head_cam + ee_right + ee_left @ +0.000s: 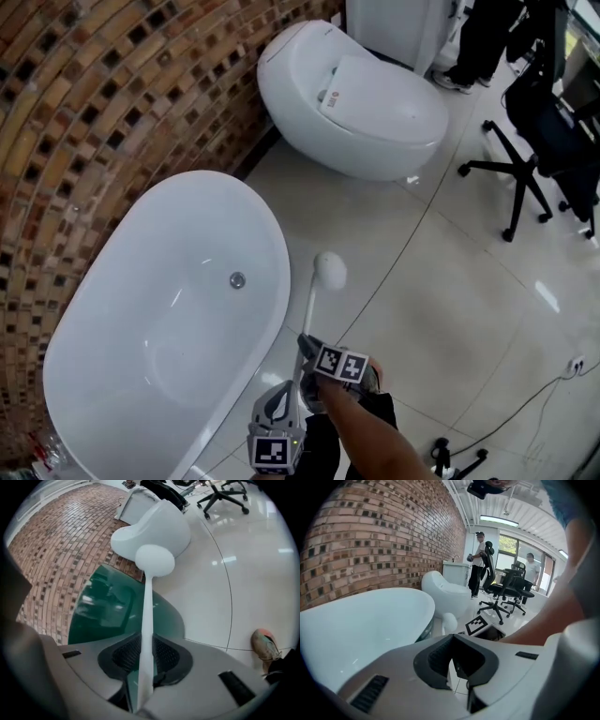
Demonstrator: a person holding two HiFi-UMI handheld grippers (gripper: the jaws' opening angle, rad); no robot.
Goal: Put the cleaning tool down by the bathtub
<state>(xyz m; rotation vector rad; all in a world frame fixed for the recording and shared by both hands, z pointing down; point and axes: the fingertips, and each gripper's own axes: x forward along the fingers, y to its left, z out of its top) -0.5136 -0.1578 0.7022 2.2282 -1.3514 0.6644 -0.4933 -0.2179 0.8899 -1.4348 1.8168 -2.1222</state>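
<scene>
Clearly the job is only part done: the cleaning tool (312,305), a long white handle with a rounded head, is not yet set down. The right tongs (307,349) pinch its handle near the lower end. The head points out over the floor (422,281), just beside the outer wall of the bathtub (281,281). Whether the head touches the tiles cannot be told from these views. The left tongs (279,392) sit close beside the right ones, their jaws a little apart with only floor showing between them. What is left, as I judge it, is to lower the tool to the floor along the tub and let go of it. Beyond the head of the tool stands a white toilet (356,103), and a brick wall (75,112) runs behind the tub. An office chair (539,141) and a cable (525,403) lie well off to the right. Nothing lies on the strip of floor by the tub, so the way looks free.
</scene>
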